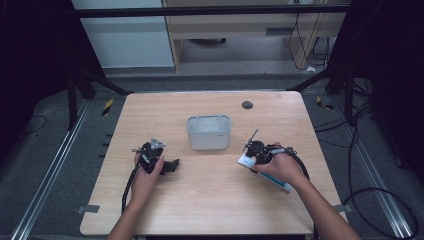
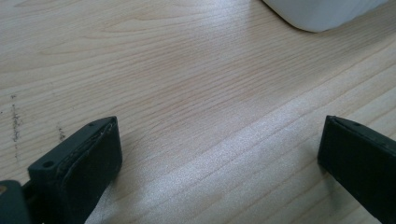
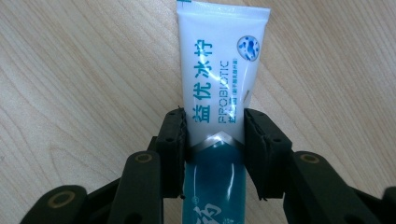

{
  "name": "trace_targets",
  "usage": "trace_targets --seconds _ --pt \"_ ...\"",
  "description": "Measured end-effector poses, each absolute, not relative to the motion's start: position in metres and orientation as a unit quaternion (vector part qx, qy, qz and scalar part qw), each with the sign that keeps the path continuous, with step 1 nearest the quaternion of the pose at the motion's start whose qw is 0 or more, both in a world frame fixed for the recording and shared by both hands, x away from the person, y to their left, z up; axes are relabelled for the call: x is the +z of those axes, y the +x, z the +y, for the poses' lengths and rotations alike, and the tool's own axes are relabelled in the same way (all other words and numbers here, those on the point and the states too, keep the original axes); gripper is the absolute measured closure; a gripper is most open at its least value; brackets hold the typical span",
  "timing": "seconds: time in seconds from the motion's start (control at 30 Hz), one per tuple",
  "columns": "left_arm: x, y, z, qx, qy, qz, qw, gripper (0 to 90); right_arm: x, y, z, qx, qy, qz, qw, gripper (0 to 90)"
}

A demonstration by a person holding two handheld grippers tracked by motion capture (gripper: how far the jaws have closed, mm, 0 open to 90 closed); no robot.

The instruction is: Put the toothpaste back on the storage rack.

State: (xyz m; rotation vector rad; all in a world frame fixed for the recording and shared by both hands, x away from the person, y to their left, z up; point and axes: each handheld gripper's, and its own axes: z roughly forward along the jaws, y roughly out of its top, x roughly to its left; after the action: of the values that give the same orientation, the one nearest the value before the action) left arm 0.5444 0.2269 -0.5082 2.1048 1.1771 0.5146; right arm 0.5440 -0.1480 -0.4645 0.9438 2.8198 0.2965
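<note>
Toothpaste tube (image 3: 219,88) — white at its crimped end, teal toward the cap end — lies flat on the wooden desk (image 1: 210,195) near the right edge, roughly midway between the far and near edges. The right gripper (image 3: 215,140) comes down over it, and its two black jaws press against the tube's long sides at the band where white printing gives way to teal; the tube is clamped between the pads. Seen from above, the right gripper (image 1: 257,150) covers the middle of the tube (image 1: 246,160), with one white end showing toward the desk's centre and the other end running back under the person's right hand (image 1: 280,167).

The left gripper (image 1: 157,157) rests in the person's left hand (image 1: 147,175) toward the left edge of the desk, well apart from the tube. In its own view the left gripper (image 2: 219,154) has its jaws spread wide over bare wood — nothing lies between them.

A white rectangular bin (image 1: 208,132) stands at the desk's centre, between the two grippers and slightly beyond them; its corner (image 2: 322,14) appears at the top of the left gripper view. A small dark disc (image 1: 247,105) sits near the far edge.
</note>
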Motion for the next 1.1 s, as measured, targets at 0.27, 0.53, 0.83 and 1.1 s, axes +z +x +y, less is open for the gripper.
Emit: trace_targets --seconds 0.27,0.53,0.83,1.1 --pt "-0.508 0.544 0.227 0.197 0.805 0.450 0.332 0.0 -0.463 0.544 -0.148 0.096 0.317 0.941 0.076 64.4" --pt "-0.508 0.544 0.227 0.197 0.805 0.450 0.332 0.0 -0.462 0.543 -0.148 0.096 0.318 0.940 0.080 69.0" --pt "-0.508 0.544 0.227 0.197 0.805 0.451 0.332 0.0 -0.461 0.542 -0.150 0.106 0.325 0.936 0.082 73.3" --pt "-0.508 0.544 0.227 0.197 0.805 0.451 0.332 0.0 -0.459 0.540 -0.162 0.149 0.354 0.920 0.082 78.1"
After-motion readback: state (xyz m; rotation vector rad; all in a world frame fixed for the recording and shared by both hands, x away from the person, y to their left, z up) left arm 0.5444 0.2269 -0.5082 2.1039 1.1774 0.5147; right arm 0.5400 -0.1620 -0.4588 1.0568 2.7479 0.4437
